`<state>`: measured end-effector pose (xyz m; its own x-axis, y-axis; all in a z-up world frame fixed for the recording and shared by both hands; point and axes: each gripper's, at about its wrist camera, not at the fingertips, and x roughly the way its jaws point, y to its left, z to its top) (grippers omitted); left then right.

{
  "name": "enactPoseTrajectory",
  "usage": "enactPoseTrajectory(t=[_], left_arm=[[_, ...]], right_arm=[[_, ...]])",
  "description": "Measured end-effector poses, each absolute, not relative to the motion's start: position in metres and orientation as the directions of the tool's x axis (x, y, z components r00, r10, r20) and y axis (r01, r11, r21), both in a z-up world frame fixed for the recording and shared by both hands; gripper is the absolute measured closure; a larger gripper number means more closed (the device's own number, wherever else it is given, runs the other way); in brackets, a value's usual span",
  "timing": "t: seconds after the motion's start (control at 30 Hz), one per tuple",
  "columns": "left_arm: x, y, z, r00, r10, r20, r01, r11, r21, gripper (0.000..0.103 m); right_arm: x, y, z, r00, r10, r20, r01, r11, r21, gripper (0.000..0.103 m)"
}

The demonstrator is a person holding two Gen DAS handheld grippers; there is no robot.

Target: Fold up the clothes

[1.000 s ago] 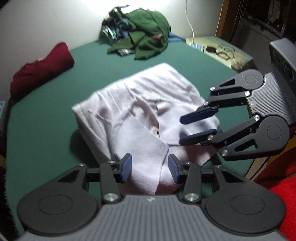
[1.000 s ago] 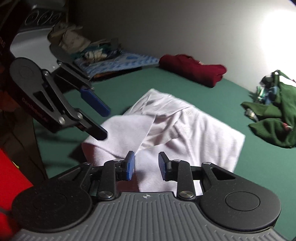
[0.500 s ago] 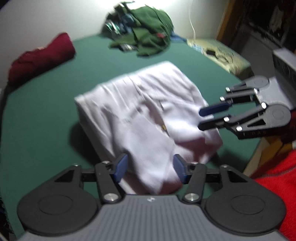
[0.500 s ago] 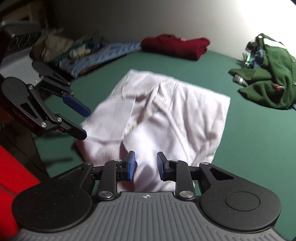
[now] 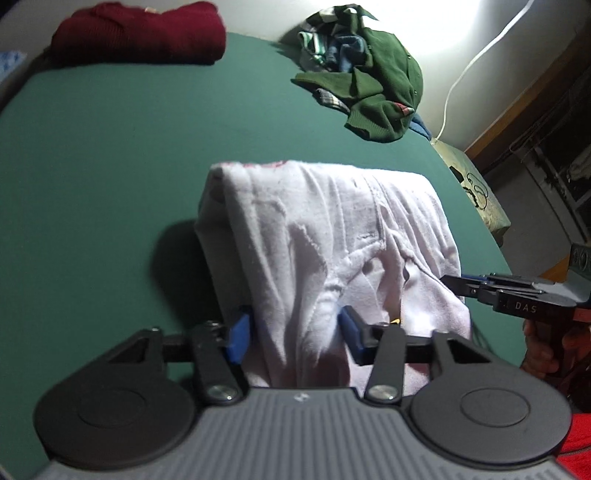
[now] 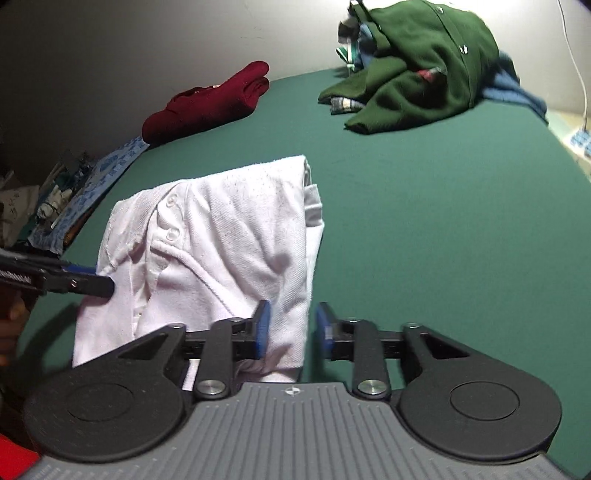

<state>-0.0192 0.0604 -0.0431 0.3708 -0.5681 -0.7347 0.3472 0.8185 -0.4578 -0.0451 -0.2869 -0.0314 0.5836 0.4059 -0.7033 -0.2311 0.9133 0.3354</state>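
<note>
Fingers of both the left gripper (image 5: 293, 332) and right gripper (image 6: 291, 328) are closing on the white shirt's (image 5: 332, 236) near edge, probably to fold it.

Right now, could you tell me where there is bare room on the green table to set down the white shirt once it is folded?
The widest bare stretch of the green table lies between the white shirt, the folded red garment and the green clothes pile. More shows right of the shirt in the right wrist view. The near edge is crowded: both grippers are closing over the shirt.
</note>
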Motion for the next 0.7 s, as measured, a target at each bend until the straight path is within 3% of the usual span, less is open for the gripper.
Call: enactPoseTrajectory(t=[0.03,0.13,0.37,0.5,0.53,0.6,0.7], left_arm=[[-0.019,0.061,-0.042,0.372,-0.574,-0.729,0.34,0.815,-0.469,0.08],[-0.022,0.062,-0.03,0.386,-0.581,-0.716,0.347,0.811,-0.471,0.091],[-0.03,0.074,-0.001,0.387,-0.561,-0.732,0.412,0.815,-0.407,0.091],[-0.016,0.065,-0.029,0.343,-0.494,-0.799,0.381,0.851,-0.362,0.088],[-0.013,0.065,-0.034,0.34,-0.488,-0.804,0.362,0.857,-0.367,0.084],[-0.009,0.066,-0.033,0.339,-0.503,-0.795,0.349,0.852,-0.391,0.084],[-0.016,0.066,-0.019,0.351,-0.513,-0.784,0.384,0.842,-0.379,0.076]], right_arm=[[-0.046,-0.286,-0.03,0.584,0.41,-0.701,-0.234,0.912,0.338,0.092],[-0.048,-0.284,-0.024,0.583,0.42,-0.695,-0.263,0.907,0.328,0.095],[-0.057,-0.282,-0.001,0.563,0.506,-0.653,-0.352,0.862,0.364,0.096],[-0.048,-0.275,-0.025,0.509,0.449,-0.734,-0.342,0.888,0.307,0.095],[-0.046,-0.274,-0.03,0.493,0.449,-0.745,-0.34,0.888,0.31,0.095],[-0.048,-0.27,-0.031,0.504,0.438,-0.745,-0.365,0.889,0.276,0.095],[-0.05,-0.273,-0.023,0.531,0.401,-0.746,-0.371,0.902,0.221,0.083]])
